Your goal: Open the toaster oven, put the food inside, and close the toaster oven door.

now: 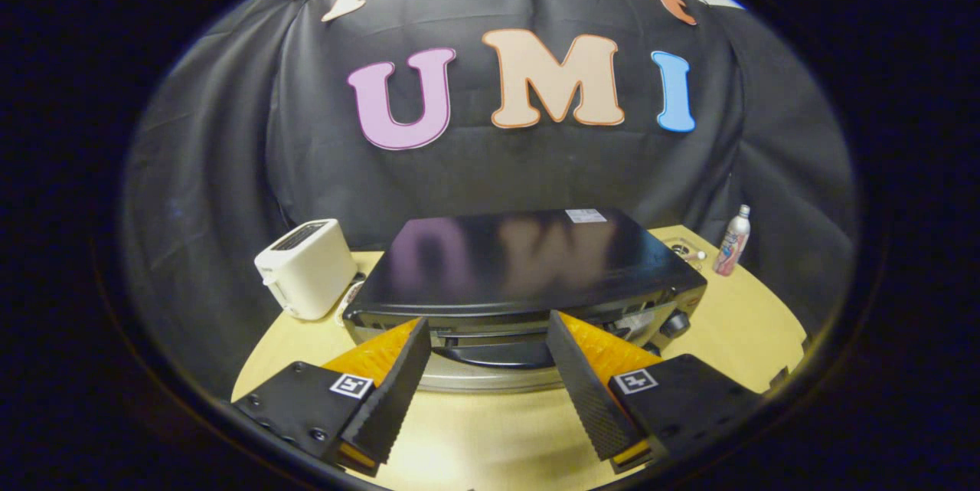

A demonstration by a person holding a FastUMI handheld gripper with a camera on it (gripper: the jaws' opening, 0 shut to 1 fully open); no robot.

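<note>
Glossy black toaster oven [521, 257] top mirrors the wall; white toaster [308, 267] looks smooth plastic; table [750, 330] is pale matt wood; open gripper [488, 328] pads ribbed

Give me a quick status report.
Hand-held gripper open, fingers flanking the door handle. Toaster oven shut. Nothing in the way.

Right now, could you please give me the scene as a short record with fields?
gripper: open, fingers spread either side of the door handle, touching nothing
toaster oven: black, door shut, just ahead of the fingers
door handle: dark bar between the fingertips
white toaster: beside the oven, on the table
bottle: upright, on the oven's other side
table: pale wood
</note>
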